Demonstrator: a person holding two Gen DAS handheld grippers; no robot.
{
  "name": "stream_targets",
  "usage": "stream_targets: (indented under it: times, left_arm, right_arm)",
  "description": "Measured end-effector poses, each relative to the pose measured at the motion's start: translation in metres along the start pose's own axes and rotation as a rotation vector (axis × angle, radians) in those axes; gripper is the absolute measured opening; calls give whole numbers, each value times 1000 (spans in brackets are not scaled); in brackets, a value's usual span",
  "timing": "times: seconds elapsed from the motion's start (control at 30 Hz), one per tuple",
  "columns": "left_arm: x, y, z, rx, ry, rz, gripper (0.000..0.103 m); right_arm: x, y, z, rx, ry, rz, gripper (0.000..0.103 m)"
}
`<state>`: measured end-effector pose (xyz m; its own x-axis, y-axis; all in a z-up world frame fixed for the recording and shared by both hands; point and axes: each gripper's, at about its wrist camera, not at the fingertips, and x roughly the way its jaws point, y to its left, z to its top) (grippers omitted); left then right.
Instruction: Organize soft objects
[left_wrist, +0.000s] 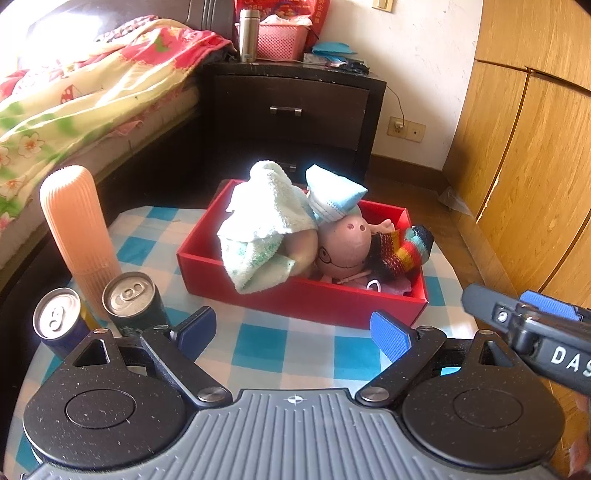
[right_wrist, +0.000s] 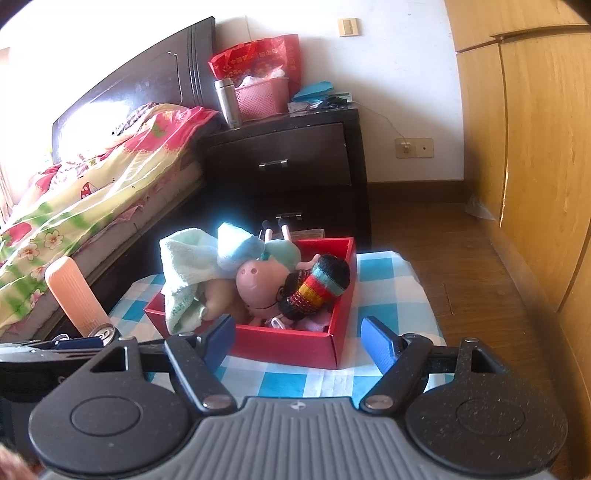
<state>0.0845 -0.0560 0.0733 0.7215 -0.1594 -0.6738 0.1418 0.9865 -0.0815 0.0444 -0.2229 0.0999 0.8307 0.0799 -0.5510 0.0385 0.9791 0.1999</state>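
Both jaws stand apart and hold nothing: the left gripper (left_wrist: 295, 330) and right gripper (right_wrist: 299, 341) hover over the near edge of the checked table (left_wrist: 310, 343). Just beyond, the red box (left_wrist: 306, 299) already holds the towel (left_wrist: 258, 225), face mask (left_wrist: 332, 195), pig plush (left_wrist: 345, 245) and striped sock (left_wrist: 402, 251). No soft object shows outside it, so the sorting looks essentially finished.

**Camera placement, two wrist views**

Left wrist view: low over the checked table (left_wrist: 266, 343), facing the red box (left_wrist: 295, 299) at close range. Right wrist view: slightly farther back and rightward, same heading. Shared: red box, nightstand (right_wrist: 288, 162), bed (right_wrist: 74, 206).
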Motion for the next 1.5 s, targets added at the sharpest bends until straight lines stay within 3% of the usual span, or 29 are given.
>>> stream_targets:
  times: [1.5]
  left_arm:
    - [-5,-4,2,2,-18,40,88]
  right_arm:
    - [-1,0,-1,5,-23,-3,55]
